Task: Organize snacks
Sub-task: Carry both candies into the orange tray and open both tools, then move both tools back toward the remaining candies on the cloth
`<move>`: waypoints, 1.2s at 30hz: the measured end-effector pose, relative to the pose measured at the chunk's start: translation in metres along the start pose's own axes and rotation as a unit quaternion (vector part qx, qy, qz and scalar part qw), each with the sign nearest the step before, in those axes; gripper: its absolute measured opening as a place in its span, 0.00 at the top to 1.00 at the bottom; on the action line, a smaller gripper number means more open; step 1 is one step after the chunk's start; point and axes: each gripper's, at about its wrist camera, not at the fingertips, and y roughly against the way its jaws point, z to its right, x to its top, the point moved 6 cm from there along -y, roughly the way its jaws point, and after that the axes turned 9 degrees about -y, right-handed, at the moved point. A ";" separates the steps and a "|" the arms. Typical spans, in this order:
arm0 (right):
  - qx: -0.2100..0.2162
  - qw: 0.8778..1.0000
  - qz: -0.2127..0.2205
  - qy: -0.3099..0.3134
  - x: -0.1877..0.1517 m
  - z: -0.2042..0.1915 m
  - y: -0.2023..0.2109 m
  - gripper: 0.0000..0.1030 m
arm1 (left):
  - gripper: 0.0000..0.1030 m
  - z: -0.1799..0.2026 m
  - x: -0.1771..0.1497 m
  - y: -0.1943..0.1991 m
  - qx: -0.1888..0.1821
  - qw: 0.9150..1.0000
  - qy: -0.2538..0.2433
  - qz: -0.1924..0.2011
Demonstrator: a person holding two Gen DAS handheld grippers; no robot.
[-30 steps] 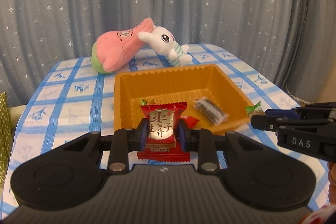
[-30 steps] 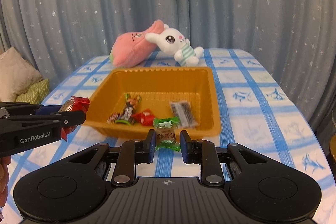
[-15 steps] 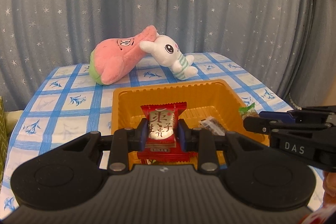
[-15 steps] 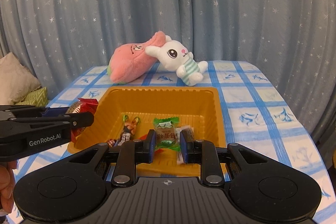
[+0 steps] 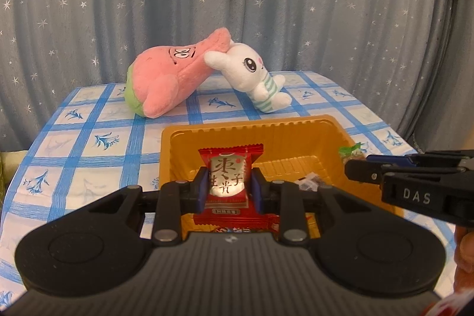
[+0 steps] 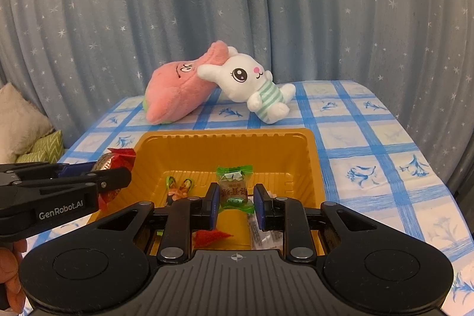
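While both grippers hang over the orange tray (image 6: 314, 156), each has a wrapped snack clamped between nearly closed jaws. The left gripper (image 5: 227, 187) pinches a red candy (image 5: 228, 182) by its middle, above the tray's near left part. The right gripper (image 6: 236, 199) holds a green candy (image 6: 234, 185) the same way, above the tray's near middle. Neither sweet has been let go, so these 2 are carried but not yet placed.

Inside the tray lie several snacks already: a small green-and-brown wrapped sweet (image 6: 177, 188), a red wrapper (image 6: 211, 236) and a dark clear-wrapped bar (image 6: 260, 236). No loose snack shows on the checked table (image 6: 370, 138), though the near edge is hidden behind the grippers. A pink plush (image 6: 177, 91) and a white bunny plush (image 6: 248, 85) lie beyond the tray. Judging by this, the task seems close to finished: release both candies into the tray.
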 end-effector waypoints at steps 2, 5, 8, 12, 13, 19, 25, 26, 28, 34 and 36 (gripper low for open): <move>-0.001 1.000 -0.003 -0.002 0.001 0.003 -0.006 0.76 | 0.74 -0.002 -0.001 -0.006 0.000 1.000 0.002 -0.004; -0.003 1.000 -0.008 -0.005 0.001 0.007 -0.014 0.76 | 0.74 -0.003 -0.001 -0.015 -0.002 1.000 0.003 -0.010; -0.006 1.000 -0.011 -0.005 0.003 0.009 -0.020 0.76 | 0.74 0.000 -0.002 -0.022 -0.003 1.000 -0.001 -0.014; -0.008 1.000 -0.015 -0.009 0.002 0.013 -0.025 0.76 | 0.74 0.002 -0.003 -0.030 -0.005 1.000 -0.007 -0.020; -0.009 1.000 -0.017 -0.010 0.001 0.013 -0.026 0.76 | 0.74 0.002 -0.004 -0.031 -0.005 1.000 -0.007 -0.021; -0.009 1.000 -0.022 -0.006 -0.001 0.011 -0.032 0.76 | 0.74 0.001 -0.005 -0.036 -0.006 1.000 -0.006 -0.024; -0.009 1.000 -0.026 -0.003 -0.003 0.011 -0.035 0.76 | 0.74 0.002 -0.005 -0.040 -0.006 1.000 -0.007 -0.025; -0.009 1.000 -0.026 -0.003 -0.004 0.010 -0.035 0.76 | 0.74 0.002 -0.005 -0.041 -0.006 1.000 -0.008 -0.025; -0.009 1.000 -0.027 -0.003 -0.004 0.010 -0.036 0.76 | 0.74 0.002 -0.005 -0.041 -0.009 1.000 -0.007 -0.025; -0.009 1.000 -0.027 -0.003 -0.004 0.010 -0.036 0.76 | 0.63 0.001 -0.007 -0.043 -0.010 1.000 -0.006 -0.022; -0.009 1.000 -0.028 -0.003 -0.004 0.010 -0.036 0.76 | 0.59 -0.001 -0.008 -0.042 -0.007 1.000 -0.007 -0.023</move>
